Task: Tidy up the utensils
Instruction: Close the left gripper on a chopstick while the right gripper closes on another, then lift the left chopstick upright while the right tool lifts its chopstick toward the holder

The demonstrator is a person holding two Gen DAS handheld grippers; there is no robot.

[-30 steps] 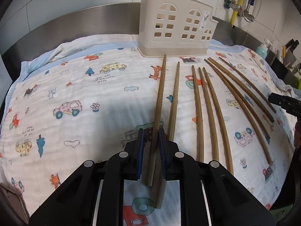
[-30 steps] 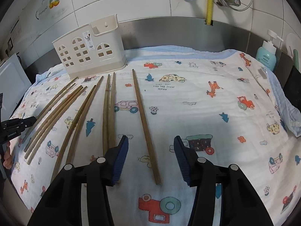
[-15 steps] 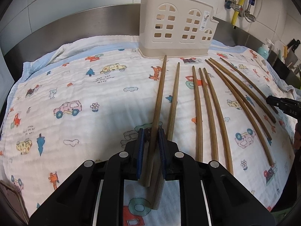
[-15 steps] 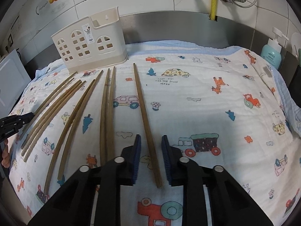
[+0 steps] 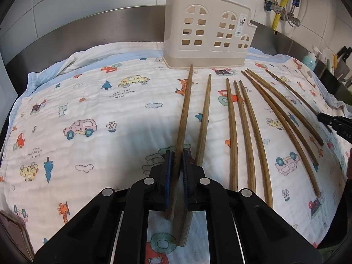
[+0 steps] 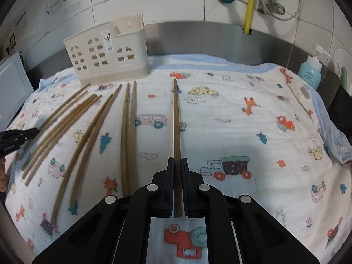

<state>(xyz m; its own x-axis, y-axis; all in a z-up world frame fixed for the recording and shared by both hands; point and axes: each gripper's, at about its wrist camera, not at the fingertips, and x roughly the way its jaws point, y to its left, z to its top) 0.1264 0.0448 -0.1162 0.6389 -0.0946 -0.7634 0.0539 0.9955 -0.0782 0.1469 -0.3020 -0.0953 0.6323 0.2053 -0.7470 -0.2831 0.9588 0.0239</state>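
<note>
The left gripper [image 5: 176,165] has its jaws clenched on one wooden chopstick [image 5: 184,112], and the grip sits near the thick butt end, so nearly all the length points forward toward the cream utensil holder [image 5: 209,30]. The right gripper [image 6: 177,171] is clenched in the same way on a second chopstick [image 6: 176,121], also near its butt end, with the tip pointing to the right of the holder.

The loose chopsticks [image 6: 127,136] lie on the printed cloth [image 6: 242,132] in front of the holder, side by side like a fan, some touching each other. From the left camera, one of them lies just beside the held one.

I judge that the chopsticks are light, stiff and a little smooth, so a thin stick can turn between the blue pads. A hold close to the end gives a long lever, and the far tip may swing. A hold nearer the middle would be steadier, I think.

The cloth is soft and wrinkled, so sticks may roll. The holder stands at the back edge against the steel wall [image 5: 110,26], with free room above it, and its top opening is not visible
</note>
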